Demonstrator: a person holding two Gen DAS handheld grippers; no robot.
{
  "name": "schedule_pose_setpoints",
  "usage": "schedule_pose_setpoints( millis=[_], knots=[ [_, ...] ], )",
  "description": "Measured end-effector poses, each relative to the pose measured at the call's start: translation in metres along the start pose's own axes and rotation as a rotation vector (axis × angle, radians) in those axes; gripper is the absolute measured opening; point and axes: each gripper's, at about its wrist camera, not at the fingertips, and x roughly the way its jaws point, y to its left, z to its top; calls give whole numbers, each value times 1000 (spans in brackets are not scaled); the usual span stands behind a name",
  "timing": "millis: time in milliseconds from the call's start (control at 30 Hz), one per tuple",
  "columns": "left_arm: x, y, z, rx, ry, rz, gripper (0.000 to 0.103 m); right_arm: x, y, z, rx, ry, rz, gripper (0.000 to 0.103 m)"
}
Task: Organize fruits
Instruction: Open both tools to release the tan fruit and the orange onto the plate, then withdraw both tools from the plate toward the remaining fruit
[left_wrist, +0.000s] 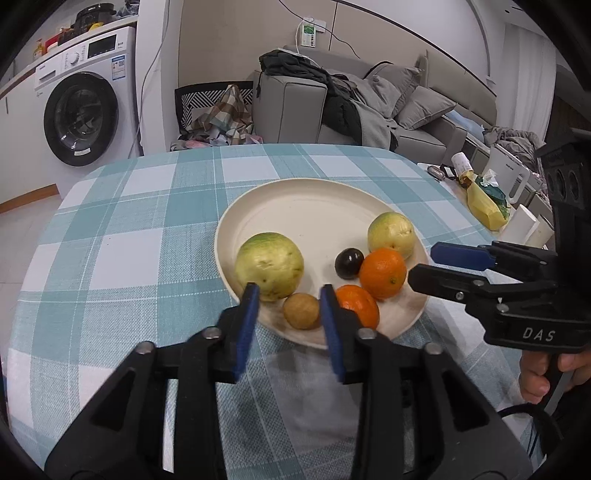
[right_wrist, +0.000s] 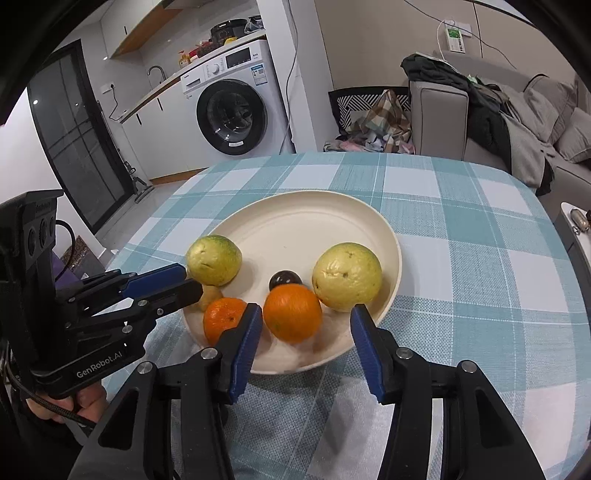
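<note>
Now the cream plate (right_wrist: 384, 236) sits near the front edge of the checked-cloth surface (right_wrist: 461, 258), carrying six fruits: two yellow-green guavas (right_wrist: 347, 277), two oranges (right_wrist: 291, 312), a small dark plum (right_wrist: 284, 278) and a small brown fruit (left_wrist: 301, 310). The left gripper (left_wrist: 290, 291) hovers at the plate's near rim, its blue-padded fingers (left_wrist: 248, 317) partly parted on either side of the brown fruit, clear of it. The right gripper (right_wrist: 306, 314) has its fingers parted a little wider, flanking one orange without pressing it. Its body reads "DAS"; the left one reads "GenRobot.AI". A washing machine (right_wrist: 232, 107) behind bears small, unreadable labels.
</note>
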Motion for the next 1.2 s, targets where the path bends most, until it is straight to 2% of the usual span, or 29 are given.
schedule_pose_setpoints(
  millis=[33, 67, 100, 133, 233, 267, 300, 333, 500, 733, 900, 1033, 1200],
  knots=[
    [-5, 0, -1, -1, -9, 7, 52, -3, 1, -1, -3, -6, -1, 64],
    [-11, 0, -3, -1, -22, 11, 65, -6, 2, -3, -6, -14, -3, 69],
    [-17, -1, -5, 0, -35, 16, 77, -10, 2, -4, -7, -25, -6, 79],
    [-24, -1, -7, 2, -48, 24, 83, -14, 2, -6, -7, -35, -12, 86],
    [-44, -5, -14, 17, -81, 44, 95, -26, 2, -10, -2, -51, -20, 91],
    [-50, -6, -16, 18, -87, 50, 103, -29, 1, -11, 0, -50, -21, 93],
    [-56, -7, -19, 19, -95, 47, 102, -32, 1, -13, 4, -51, -20, 102],
    [-62, -7, -21, 20, -102, 42, 102, -35, 0, -15, 5, -58, -18, 103],
    [-88, -11, -33, 16, -121, 61, 102, -51, 2, -27, -6, -70, -30, 103],
    [-119, -22, -53, 37, -136, 77, 102, -66, 8, -52, 3, -43, -38, 103],
    [-125, -29, -64, 54, -116, 89, 102, -69, 17, -70, -18, 3, -26, 103],
    [-128, -27, -75, 35, -104, 75, 102, -68, 26, -79, -47, 42, -29, 103],
    [-119, -26, -79, 42, -53, 46, 102, -61, 34, -88, -79, 93, 12, 103]
  ],
)
